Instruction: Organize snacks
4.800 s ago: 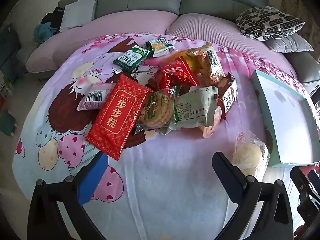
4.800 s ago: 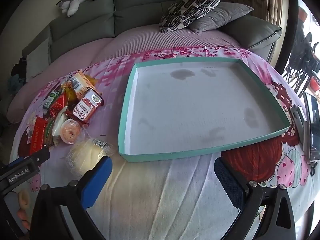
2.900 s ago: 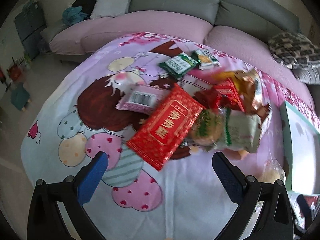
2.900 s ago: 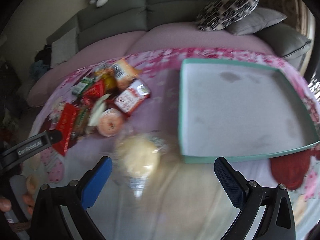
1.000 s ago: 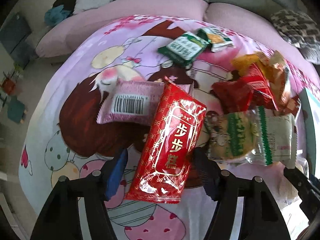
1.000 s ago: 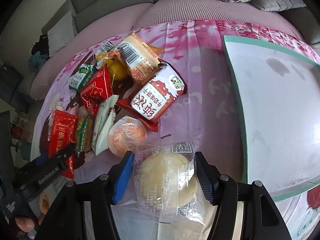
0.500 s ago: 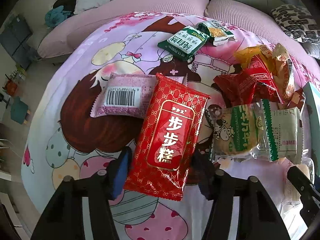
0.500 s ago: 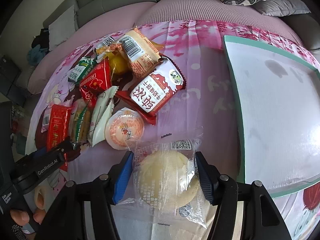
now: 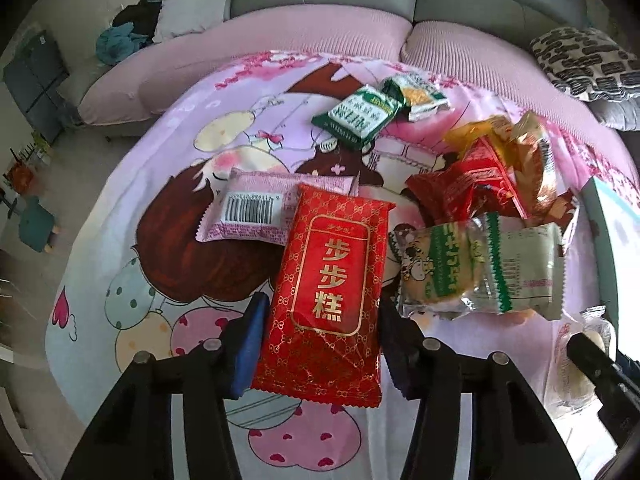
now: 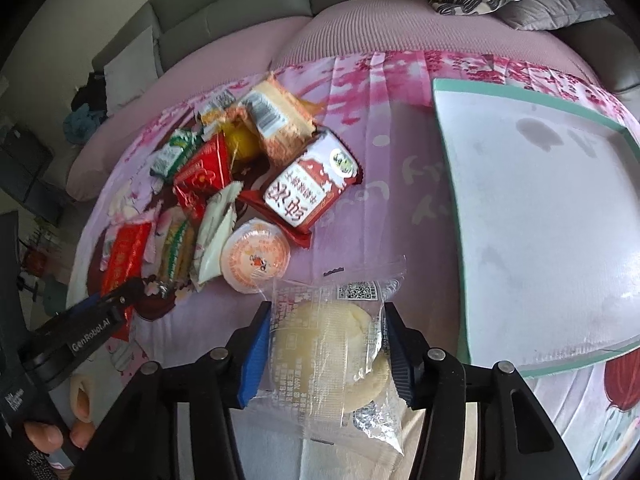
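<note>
A heap of snack packets lies on a pink cartoon-print cloth. The jaws of my left gripper [image 9: 322, 322] are closing, and its blue pads press the sides of a long red packet with gold characters [image 9: 332, 264], whose lower end sits between the fingers. My right gripper [image 10: 328, 330] is closing too, its pads squeezing a clear-wrapped pale bun [image 10: 320, 344] near the cloth's front edge. A shallow white tray with a teal rim [image 10: 540, 220] lies just right of the bun and holds nothing.
Beside the red packet lie a pink barcode packet [image 9: 248, 212], a clear cookie packet [image 9: 440, 268], green packets [image 9: 356, 116] and red ones [image 9: 468, 188]. A jelly cup [image 10: 256, 258] and a red-white packet [image 10: 308, 192] lie beyond the bun. A grey sofa with cushions curves behind.
Both pairs of jaws have narrowed onto their packets. The left gripper has pulled up and back a little, and the red packet now stands straighter between its fingers. The right gripper has stayed put.
</note>
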A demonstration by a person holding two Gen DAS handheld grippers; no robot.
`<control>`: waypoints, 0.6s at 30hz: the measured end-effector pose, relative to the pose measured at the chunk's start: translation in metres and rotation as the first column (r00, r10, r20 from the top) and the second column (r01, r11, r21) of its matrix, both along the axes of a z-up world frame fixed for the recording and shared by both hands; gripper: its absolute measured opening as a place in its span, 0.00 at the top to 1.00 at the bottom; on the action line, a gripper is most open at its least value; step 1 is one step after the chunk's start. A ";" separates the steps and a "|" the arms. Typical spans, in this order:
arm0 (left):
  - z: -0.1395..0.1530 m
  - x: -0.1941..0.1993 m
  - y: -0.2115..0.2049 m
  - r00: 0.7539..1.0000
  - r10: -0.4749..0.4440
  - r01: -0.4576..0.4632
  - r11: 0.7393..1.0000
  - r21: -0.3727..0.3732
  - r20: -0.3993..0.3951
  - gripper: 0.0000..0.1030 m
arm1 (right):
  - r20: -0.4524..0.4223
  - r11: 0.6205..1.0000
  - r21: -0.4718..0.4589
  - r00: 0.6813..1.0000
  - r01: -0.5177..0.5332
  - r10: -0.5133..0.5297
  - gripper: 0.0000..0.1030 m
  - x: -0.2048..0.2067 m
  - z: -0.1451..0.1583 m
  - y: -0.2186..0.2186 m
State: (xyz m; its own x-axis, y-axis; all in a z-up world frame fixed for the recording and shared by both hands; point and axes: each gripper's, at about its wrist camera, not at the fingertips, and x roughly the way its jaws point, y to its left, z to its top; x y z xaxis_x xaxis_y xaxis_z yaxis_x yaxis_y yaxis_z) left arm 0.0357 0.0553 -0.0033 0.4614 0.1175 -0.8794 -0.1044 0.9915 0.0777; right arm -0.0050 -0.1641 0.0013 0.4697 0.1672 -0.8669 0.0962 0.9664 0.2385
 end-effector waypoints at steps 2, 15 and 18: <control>0.006 -0.004 0.000 1.000 0.007 -0.006 1.000 -0.011 0.025 0.48 | 0.028 1.000 0.007 1.000 0.005 -0.005 0.46 -0.003 0.009 -0.003; 0.029 -0.014 0.004 0.991 0.029 -0.017 0.996 -0.087 0.134 0.51 | 0.121 0.997 0.030 0.989 0.076 -0.079 0.46 -0.014 0.037 -0.030; 0.029 -0.015 0.004 0.990 0.030 -0.018 0.996 -0.086 0.134 0.51 | 0.128 0.995 0.038 0.987 0.095 -0.099 0.46 -0.016 0.039 -0.039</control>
